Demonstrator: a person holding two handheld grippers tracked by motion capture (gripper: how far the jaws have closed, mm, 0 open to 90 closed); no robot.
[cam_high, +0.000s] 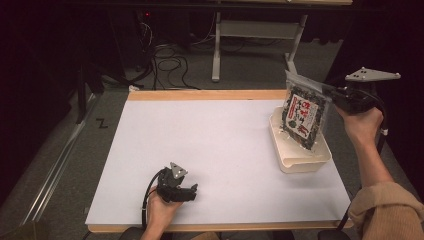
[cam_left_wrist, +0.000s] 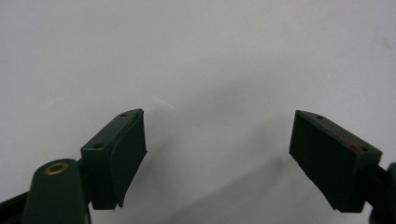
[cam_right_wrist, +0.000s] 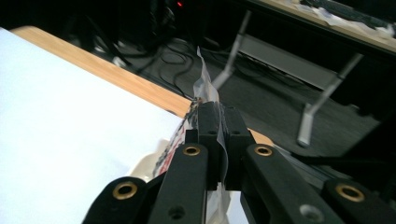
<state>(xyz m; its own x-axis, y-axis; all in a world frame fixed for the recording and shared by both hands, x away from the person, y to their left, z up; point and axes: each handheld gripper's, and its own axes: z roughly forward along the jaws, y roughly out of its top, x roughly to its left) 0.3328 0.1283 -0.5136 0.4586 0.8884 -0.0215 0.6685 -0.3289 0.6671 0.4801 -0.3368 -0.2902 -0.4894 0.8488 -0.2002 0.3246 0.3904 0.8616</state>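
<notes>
Right tongs: clamped on the packet's clear top edge; packet hangs over, perhaps touching, the white tray
Left tongs: apart (nothing between), low on the bench

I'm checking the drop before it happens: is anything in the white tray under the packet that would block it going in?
Nothing visible does. The right gripper holds the packet by its top edge directly over the white tray, whose visible floor looks bare; the part behind the packet is hidden.

Dark packet with red-and-white label; cream tray; white table sheet, tan wooden edge; black grippers.
</notes>
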